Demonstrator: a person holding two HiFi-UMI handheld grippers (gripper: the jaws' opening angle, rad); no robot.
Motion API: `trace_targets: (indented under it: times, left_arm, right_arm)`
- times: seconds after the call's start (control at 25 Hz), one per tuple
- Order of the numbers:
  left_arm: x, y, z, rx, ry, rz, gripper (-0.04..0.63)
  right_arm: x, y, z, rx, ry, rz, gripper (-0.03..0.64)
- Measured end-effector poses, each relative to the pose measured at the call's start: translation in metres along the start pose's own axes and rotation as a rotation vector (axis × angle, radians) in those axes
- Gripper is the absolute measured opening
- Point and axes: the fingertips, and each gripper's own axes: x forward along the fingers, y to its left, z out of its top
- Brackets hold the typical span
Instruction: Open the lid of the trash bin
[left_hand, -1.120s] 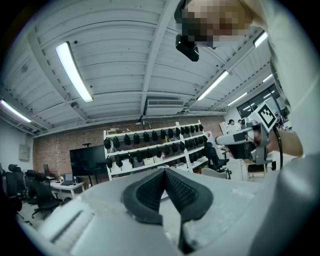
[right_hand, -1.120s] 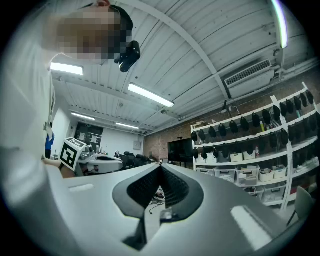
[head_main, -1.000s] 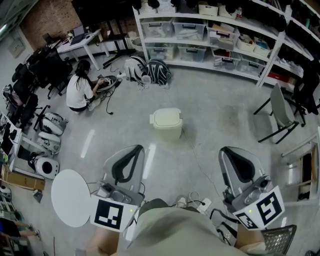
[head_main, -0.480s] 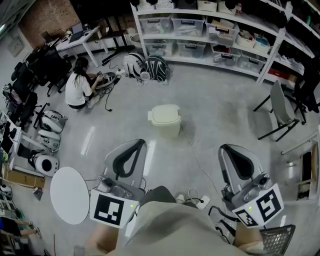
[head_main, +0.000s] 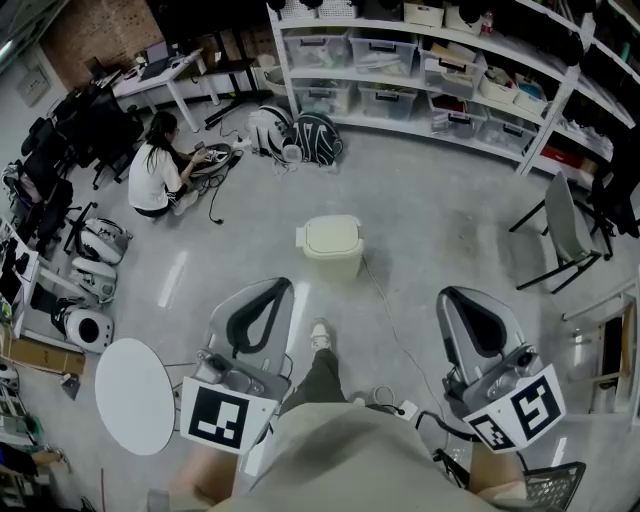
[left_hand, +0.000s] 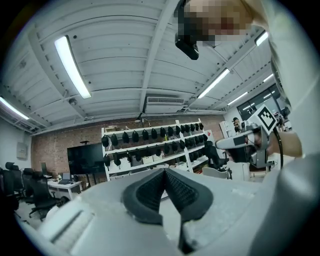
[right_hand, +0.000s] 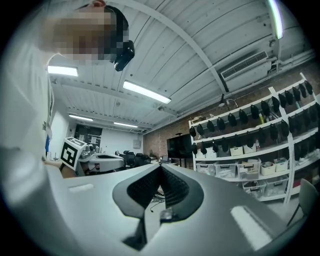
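The trash bin (head_main: 331, 247) is a small cream bin with its lid down, standing on the grey floor in the middle of the head view. It is well ahead of both grippers and apart from them. My left gripper (head_main: 273, 288) is held low at the left, its black pads closed together on nothing. My right gripper (head_main: 453, 298) is at the right, also shut and empty. In the left gripper view the left gripper (left_hand: 164, 171) tilts up toward ceiling and shelves. The right gripper (right_hand: 161, 166) does the same in its view. Neither gripper view shows the bin.
My shoe (head_main: 320, 335) is stepping forward between the grippers. A cable (head_main: 388, 315) runs from the bin to a power strip (head_main: 404, 408). A round white table (head_main: 134, 396) stands at the left, a person (head_main: 155, 180) sits on the floor, shelves (head_main: 430, 75) line the back, and a chair (head_main: 560, 228) stands at the right.
My leg and shoe have swung forward into view between the grippers. The view has shifted slightly; both grippers stay shut and the bin's lid stays down.
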Motion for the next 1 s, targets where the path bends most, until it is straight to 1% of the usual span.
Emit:
trace_targets:
  times: [0.16, 0.36, 0.64, 1.0]
  left_arm:
    - [0.020, 0.020, -0.009, -0.006, 0.008, 0.003, 0.002]
    - [0.050, 0.060, -0.023, -0.020, 0.015, 0.003, 0.002]
    - [0.101, 0.134, -0.034, -0.038, 0.022, -0.009, 0.002]
    - [0.157, 0.235, -0.051, -0.032, 0.014, -0.031, 0.002]
  right_arm:
    - [0.028, -0.013, -0.008, 0.000, 0.015, 0.001, 0.003]
    - [0.080, -0.027, -0.018, -0.003, 0.040, 0.004, 0.003]
    - [0.169, -0.046, -0.026, 0.005, 0.092, 0.006, 0.003]
    - [0.285, -0.064, -0.026, -0.001, 0.114, -0.015, 0.003]
